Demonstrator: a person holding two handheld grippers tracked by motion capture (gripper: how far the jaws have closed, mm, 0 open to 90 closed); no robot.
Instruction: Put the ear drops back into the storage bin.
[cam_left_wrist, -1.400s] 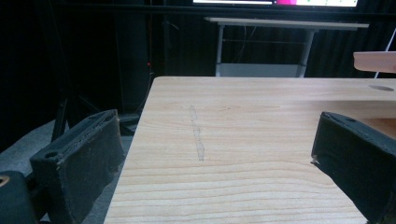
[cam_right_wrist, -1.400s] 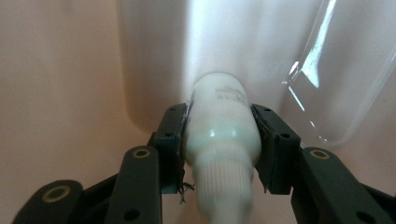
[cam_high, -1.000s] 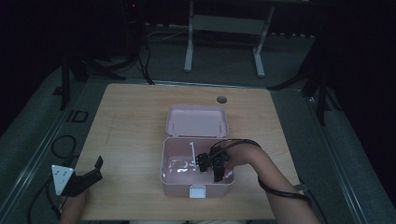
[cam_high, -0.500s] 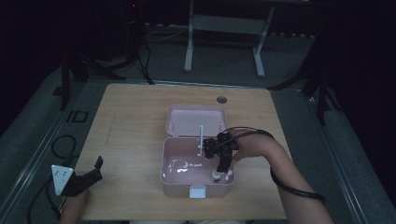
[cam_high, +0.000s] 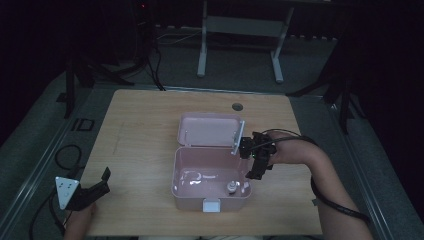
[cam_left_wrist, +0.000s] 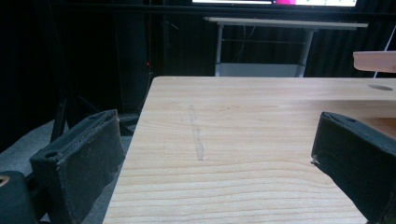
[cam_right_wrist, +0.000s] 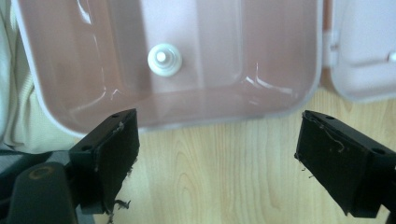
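right claw (cam_right_wrist: 217, 163): jaws wide, empty, above the light wooden worktop (cam_high: 145, 150) just outside the right wall of the open pink plastic box (cam_high: 182, 172) | small white round knob-like piece (cam_right_wrist: 164, 59): on box floor, ahead of this claw, over the rim | left claw (cam_left_wrist: 210, 163): wide, empty, well apart at worktop's near-left corner | nearer: right

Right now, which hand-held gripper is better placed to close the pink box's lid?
Probably the right hand-held gripper: it is open beside the pink box, near the lid. The left hand-held gripper is open at the table's near-left corner.
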